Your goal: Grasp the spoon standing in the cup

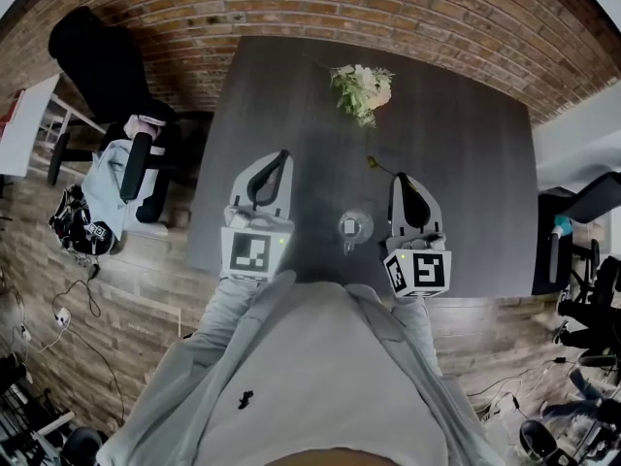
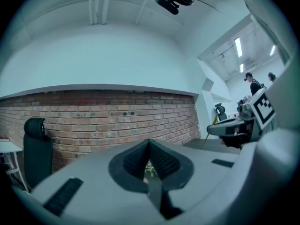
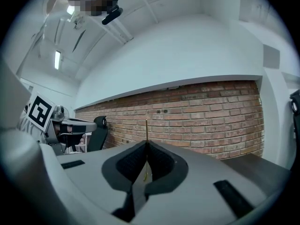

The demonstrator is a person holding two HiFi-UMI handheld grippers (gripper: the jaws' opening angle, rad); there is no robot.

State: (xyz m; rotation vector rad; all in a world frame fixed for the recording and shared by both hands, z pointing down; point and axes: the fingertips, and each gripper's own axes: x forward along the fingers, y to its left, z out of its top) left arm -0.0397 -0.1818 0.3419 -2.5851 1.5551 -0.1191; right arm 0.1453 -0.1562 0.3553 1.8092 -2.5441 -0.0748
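Observation:
A small clear glass cup (image 1: 355, 227) stands near the front edge of the dark table (image 1: 466, 163), with a spoon (image 1: 348, 233) in it that is too small to make out well. The cup sits between my two grippers, level with their bodies and behind their tips. My left gripper (image 1: 281, 155) (image 2: 149, 146) is shut with nothing in it. My right gripper (image 1: 401, 179) (image 3: 146, 146) is shut too. A thin flower stem (image 1: 380, 167) (image 3: 146, 128) lies in line with its tips; I cannot tell whether it is pinched. Neither gripper view shows the cup.
A bunch of pale flowers (image 1: 363, 87) lies at the far middle of the table. A black office chair (image 1: 107, 76) with a bag stands to the left on the wooden floor, more chairs (image 1: 582, 250) to the right. A brick wall (image 2: 103, 116) runs behind.

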